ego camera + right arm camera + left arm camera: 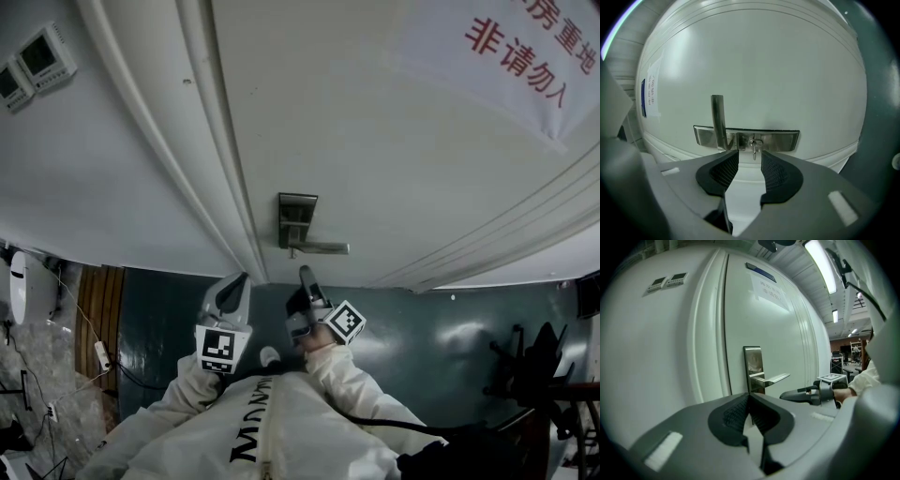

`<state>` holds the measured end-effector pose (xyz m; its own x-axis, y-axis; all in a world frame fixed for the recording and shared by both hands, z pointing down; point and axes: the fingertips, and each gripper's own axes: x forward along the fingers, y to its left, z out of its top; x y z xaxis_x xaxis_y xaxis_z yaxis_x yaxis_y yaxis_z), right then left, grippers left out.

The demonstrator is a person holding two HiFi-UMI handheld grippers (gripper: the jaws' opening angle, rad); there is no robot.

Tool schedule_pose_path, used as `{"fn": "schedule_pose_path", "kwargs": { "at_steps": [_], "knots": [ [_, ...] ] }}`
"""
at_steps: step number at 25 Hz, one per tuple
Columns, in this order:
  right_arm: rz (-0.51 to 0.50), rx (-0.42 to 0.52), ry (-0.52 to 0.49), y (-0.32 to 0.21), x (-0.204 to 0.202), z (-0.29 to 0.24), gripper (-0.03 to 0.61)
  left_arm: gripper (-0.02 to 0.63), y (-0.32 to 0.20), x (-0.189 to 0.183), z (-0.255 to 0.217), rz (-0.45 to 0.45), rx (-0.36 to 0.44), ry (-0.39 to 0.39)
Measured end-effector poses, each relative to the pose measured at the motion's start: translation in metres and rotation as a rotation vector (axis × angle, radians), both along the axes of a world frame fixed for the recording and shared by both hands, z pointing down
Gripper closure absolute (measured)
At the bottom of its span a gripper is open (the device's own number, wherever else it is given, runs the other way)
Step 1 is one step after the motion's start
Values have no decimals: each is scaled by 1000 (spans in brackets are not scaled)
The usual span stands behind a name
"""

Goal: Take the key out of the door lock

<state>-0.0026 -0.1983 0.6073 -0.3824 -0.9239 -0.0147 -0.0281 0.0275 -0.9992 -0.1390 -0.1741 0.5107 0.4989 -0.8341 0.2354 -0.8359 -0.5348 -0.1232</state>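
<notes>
Right gripper (750, 158) fingers apart, short of key (753, 146) in lock plate (780, 139); left gripper (749, 401) fingers together, empty. Risk: off-centre closing clips door handle (718, 119), misses key.

Your right gripper (306, 274) sits just before the lock plate (297, 217) on the door (394, 141), the key (753, 146) in that plate ahead of the gap between its fingers (776, 171), left gripper (234, 284) to its left.
</notes>
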Motion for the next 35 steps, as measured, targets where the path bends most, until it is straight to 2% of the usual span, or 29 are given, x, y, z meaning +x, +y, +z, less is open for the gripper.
{"fn": "schedule_pose_path", "kwargs": {
  "at_steps": [14,35],
  "knots": [
    [29,-34,-13,-19,-3,14,445,614,0,-6,3,7,-6,10],
    [2,-25,-41,-63,-19,15,460,614,-1,-16,9,-22,-26,7]
  ]
}}
